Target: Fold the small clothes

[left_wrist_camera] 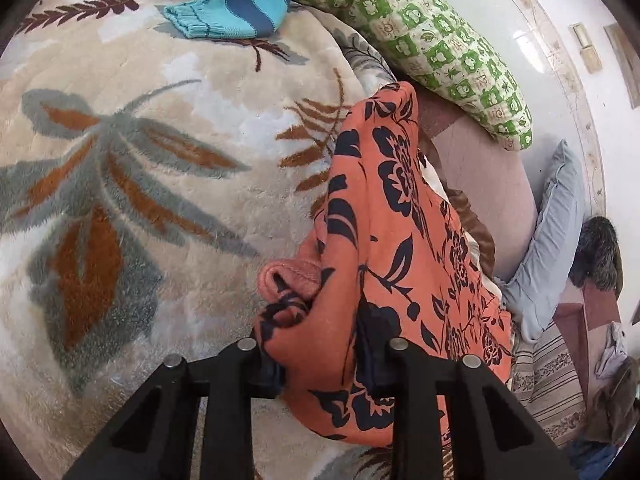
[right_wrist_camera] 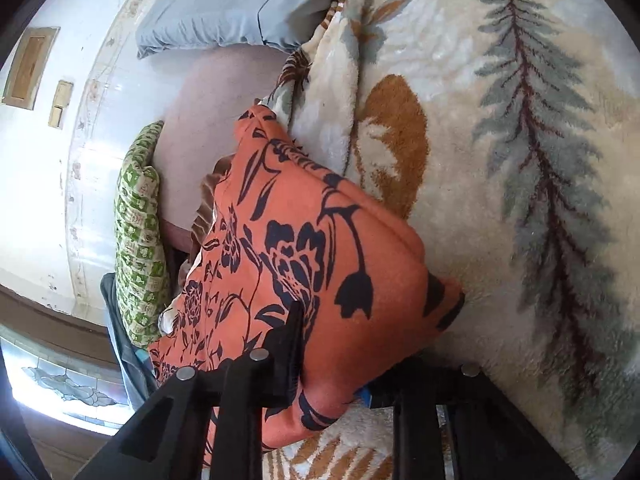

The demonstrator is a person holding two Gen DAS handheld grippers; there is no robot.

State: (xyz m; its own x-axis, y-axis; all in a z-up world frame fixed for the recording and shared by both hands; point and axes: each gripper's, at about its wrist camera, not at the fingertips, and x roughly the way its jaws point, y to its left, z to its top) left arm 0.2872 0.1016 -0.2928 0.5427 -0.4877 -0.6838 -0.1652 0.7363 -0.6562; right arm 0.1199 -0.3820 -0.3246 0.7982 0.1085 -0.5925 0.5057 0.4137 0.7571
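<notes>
clamping the orange garment (left_wrist_camera: pixel 372 216) in both jaws — striped knit (left_wrist_camera: pixel 240 4) shows only leftward.

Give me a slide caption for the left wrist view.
Left gripper pinching the orange floral garment above a leaf-patterned blanket.

Orange floral garment (right_wrist_camera: pixel 304 240) hides right claw (right_wrist_camera: pixel 332 376) fingertips; garment's lower end cropped
</notes>
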